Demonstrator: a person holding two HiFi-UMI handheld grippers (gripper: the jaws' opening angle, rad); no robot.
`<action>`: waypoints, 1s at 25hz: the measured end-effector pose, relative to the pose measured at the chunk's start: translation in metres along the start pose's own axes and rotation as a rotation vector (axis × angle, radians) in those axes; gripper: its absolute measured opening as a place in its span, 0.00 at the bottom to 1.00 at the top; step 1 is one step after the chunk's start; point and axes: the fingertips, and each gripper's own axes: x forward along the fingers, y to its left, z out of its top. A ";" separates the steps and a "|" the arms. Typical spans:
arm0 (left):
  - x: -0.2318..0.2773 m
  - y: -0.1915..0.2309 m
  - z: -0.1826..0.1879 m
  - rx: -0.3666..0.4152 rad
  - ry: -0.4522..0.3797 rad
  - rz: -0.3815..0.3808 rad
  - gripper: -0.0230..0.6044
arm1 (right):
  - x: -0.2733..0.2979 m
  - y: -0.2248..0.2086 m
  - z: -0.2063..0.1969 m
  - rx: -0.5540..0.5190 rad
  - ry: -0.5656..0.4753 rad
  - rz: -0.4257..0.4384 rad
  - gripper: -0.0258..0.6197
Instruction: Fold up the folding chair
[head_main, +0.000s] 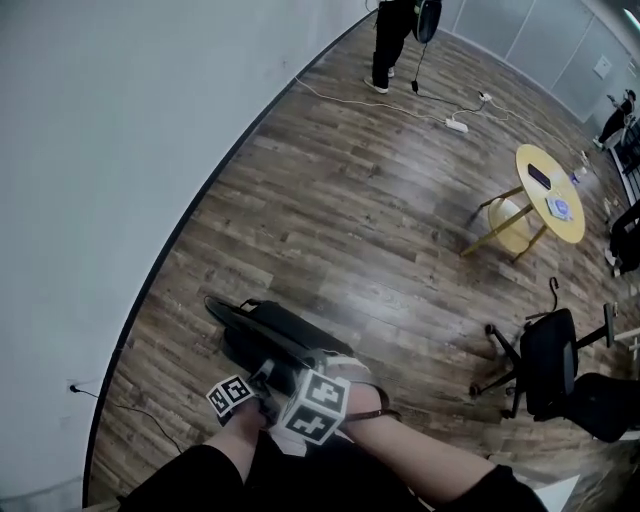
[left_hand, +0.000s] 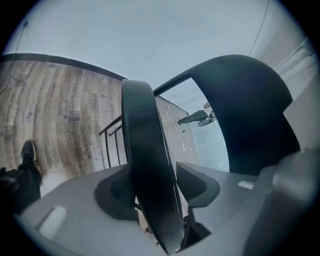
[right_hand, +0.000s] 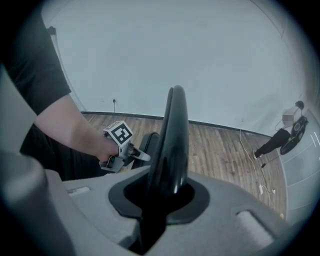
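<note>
The black folding chair (head_main: 265, 335) stands on the wood floor just in front of me, near the white wall. Both grippers hold it from above, close together. My left gripper (head_main: 262, 376) has a black curved panel edge (left_hand: 145, 150) of the chair between its pads (left_hand: 112, 195), which press on it. My right gripper (head_main: 340, 370) is shut on another thin black edge (right_hand: 172, 135) that rises upright out of its jaws. In the right gripper view the left gripper (right_hand: 142, 156), with its marker cube, grips a chair part beside it. Thin metal legs (left_hand: 112, 145) show below.
A round yellow table (head_main: 550, 190) and a black office chair (head_main: 545, 365) stand to the right. A power strip with a white cable (head_main: 456, 125) lies on the floor at the back, near a standing person (head_main: 392, 40). The wall (head_main: 100, 150) curves along the left.
</note>
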 end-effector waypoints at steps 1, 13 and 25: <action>0.001 -0.001 0.001 -0.004 -0.008 0.003 0.38 | 0.000 0.000 0.000 -0.002 -0.002 0.004 0.13; 0.005 -0.018 -0.006 0.016 0.182 0.010 0.34 | -0.003 0.013 0.003 -0.059 0.033 -0.022 0.13; 0.015 -0.040 -0.012 0.102 0.357 -0.030 0.35 | -0.002 0.020 0.004 -0.071 0.044 -0.051 0.14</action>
